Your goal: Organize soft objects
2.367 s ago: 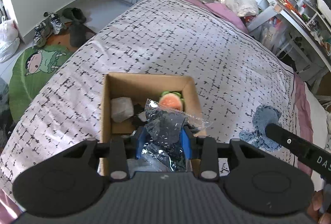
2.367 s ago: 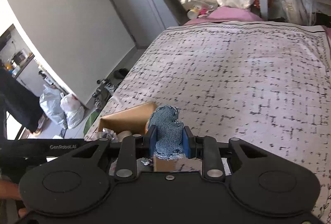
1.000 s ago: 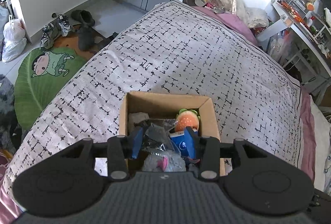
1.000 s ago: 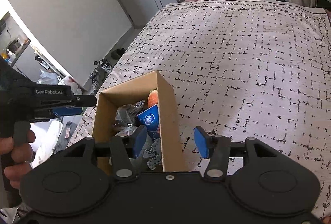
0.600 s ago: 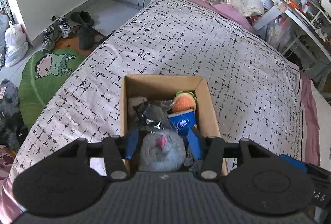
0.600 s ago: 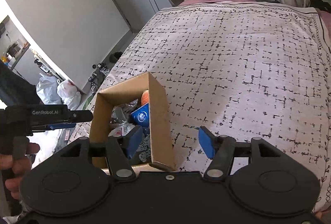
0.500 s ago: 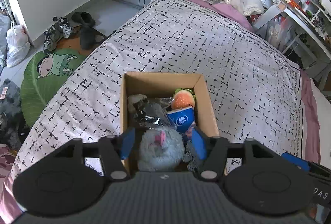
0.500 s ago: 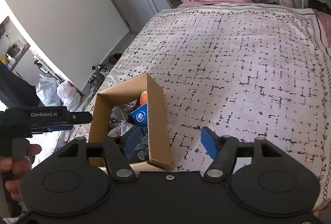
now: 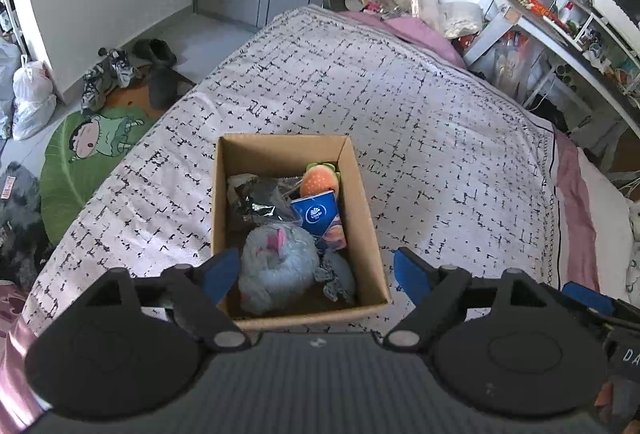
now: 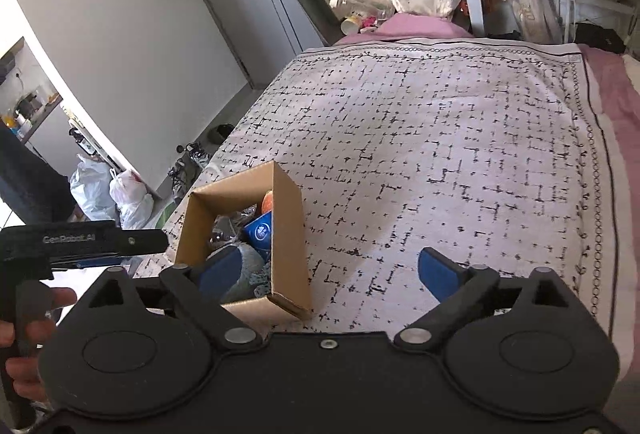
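Low in the frame's centre, a cardboard box [image 9: 368, 226] holds a fluffy grey plush [image 9: 276, 266], crinkled dark bag [image 9: 256, 199], blue packet [image 9: 318, 213] and orange toy [image 9: 318, 179]. Left gripper [image 9: 318, 276] and right gripper [image 10: 328, 268] have just been opening, jaws released, gripping nothing.

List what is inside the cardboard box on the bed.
The cardboard box holds a grey plush, blue packet, orange burger toy, dark plastic bag and denim scrap. Anything beneath them is hidden.

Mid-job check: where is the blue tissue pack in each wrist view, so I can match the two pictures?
Left wrist: the blue tissue pack is just below picture centre, in the box's right half, below the orange plush.
Right wrist: the pack is left of centre, peeking over the box's right wall.
Shared landmark: the cardboard box on the patterned bedspread.
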{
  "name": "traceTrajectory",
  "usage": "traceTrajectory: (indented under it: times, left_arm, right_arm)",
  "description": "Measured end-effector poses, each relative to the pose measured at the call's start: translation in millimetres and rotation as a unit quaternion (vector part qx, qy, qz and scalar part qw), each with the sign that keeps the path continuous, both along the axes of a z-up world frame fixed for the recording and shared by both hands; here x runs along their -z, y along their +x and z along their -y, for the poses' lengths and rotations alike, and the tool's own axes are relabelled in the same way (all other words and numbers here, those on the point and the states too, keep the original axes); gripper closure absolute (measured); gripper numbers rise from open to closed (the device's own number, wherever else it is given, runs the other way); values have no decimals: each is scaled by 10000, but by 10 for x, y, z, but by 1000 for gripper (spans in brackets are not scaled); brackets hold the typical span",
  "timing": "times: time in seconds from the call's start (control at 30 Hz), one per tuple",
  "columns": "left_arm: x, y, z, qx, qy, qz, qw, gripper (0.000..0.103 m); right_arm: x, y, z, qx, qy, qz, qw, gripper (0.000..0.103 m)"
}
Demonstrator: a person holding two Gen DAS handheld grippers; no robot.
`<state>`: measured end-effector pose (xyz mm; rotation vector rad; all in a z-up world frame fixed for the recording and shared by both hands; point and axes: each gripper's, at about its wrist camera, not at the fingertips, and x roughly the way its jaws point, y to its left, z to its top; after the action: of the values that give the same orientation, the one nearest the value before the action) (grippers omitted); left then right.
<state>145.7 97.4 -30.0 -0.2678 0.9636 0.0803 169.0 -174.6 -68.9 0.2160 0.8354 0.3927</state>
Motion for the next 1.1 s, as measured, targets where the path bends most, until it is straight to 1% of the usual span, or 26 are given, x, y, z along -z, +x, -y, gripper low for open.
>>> traceTrajectory:
  times: [0.07, 0.23, 0.3, 0.4, 0.53, 0.63, 0.77, 0.97, 1.1]
  left_arm:
    - [-51, -78, 7, -33, -50, 75, 10000, 14]
    - [-154, -262, 63, -55, 59, 155, 9998, 12]
    - [-193, -313, 83, -19, 60, 180, 9998, 8]
    - [-252, -395, 119, 74, 165, 211, 9996, 6]
    - [-319, -497, 171, 198, 312, 277, 9989, 5]
    - [-352, -546, 213, 245, 379, 280, 9986, 5]
    - [-390, -628, 286, 354, 486, 319, 9977, 4]
    - [-470, -781, 375, 479, 566, 419, 9964, 4]
    - [-523, -900, 433, 521, 636, 474, 9955, 4]
  right_arm:
    - [-51, -48, 48, 5, -18, 48, 10000, 0]
    - [-165, -165, 128, -13, -102, 137, 9999, 0]
    - [-215, -217, 150, 7, -140, 164, 9998, 0]
    - [-283, -299, 182, 59, -204, 167, 9996, 0]
    - [-354, -426, 213, 187, -386, 231, 9988, 0]
    - [-379, -494, 263, 249, -337, 180, 9990, 0]
    - [-414, -589, 293, 180, -237, 170, 9994, 0]
    - [-492, -727, 290, 208, -313, 242, 9990, 0]
    - [-541, -783, 258, 392, -662, 321, 9965, 0]
